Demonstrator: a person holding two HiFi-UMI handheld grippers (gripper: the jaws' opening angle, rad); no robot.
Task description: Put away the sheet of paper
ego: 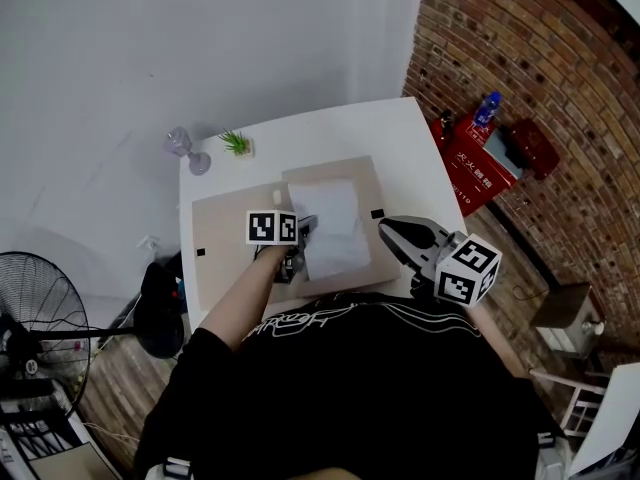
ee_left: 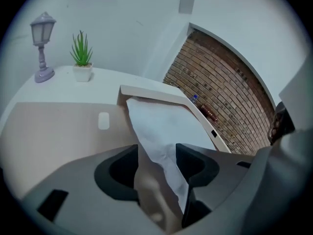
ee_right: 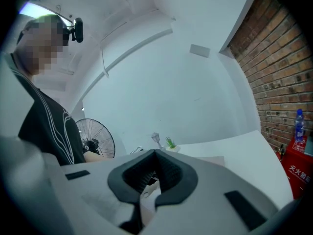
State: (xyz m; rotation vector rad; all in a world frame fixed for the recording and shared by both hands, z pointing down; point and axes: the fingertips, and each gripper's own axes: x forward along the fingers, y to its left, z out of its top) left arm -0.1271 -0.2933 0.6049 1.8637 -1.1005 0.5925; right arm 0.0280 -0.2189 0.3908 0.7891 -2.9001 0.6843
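Observation:
A white sheet of paper (ego: 335, 223) lies crumpled on a beige folder (ego: 225, 230) spread open on the white table (ego: 400, 128). The folder's far flap (ee_left: 146, 91) stands slightly raised behind the sheet. My left gripper (ego: 300, 253) is at the sheet's near left corner. In the left gripper view the paper (ee_left: 161, 126) runs down between the jaws of the left gripper (ee_left: 156, 163), which stand apart and do not press on it. My right gripper (ego: 385, 230) hovers at the folder's right edge, off the paper. Its tips (ee_right: 155, 153) meet with nothing between them.
A small lilac lamp (ego: 185, 148) and a potted plant (ego: 237, 144) stand at the table's far left corner. A small white tab (ee_left: 103, 120) lies on the folder. A fan (ego: 35, 308) stands on the floor at left, and a red box (ego: 480, 163) with a bottle (ego: 487, 108) at right.

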